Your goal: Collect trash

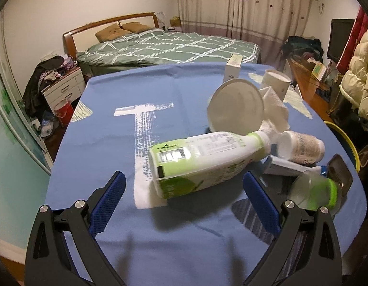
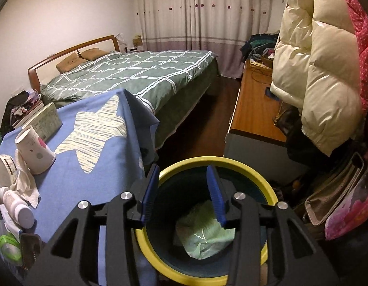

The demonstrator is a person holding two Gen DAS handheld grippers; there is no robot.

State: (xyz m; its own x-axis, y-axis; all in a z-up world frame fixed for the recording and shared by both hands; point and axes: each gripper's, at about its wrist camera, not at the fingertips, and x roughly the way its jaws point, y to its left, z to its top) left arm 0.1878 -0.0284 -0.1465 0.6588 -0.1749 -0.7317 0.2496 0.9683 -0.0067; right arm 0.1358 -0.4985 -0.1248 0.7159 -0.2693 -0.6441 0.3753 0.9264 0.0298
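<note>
Left gripper [image 1: 184, 190] open, green bottle [image 1: 203, 159] lying just ahead.

A table under a blue cloth [image 1: 107, 143] fills the middle of the left view. Lying on it right of centre are a green-and-white bottle [image 1: 203, 159], a white lid [image 1: 236, 107], crumpled tissue [image 1: 277, 109] and a small white bottle [image 1: 303, 149]. Toward the upper right stand a paper cup [image 1: 277, 82] and a carton [image 1: 232, 69]. A clear green-capped bottle [image 1: 315, 190] lies at lower right.
</note>
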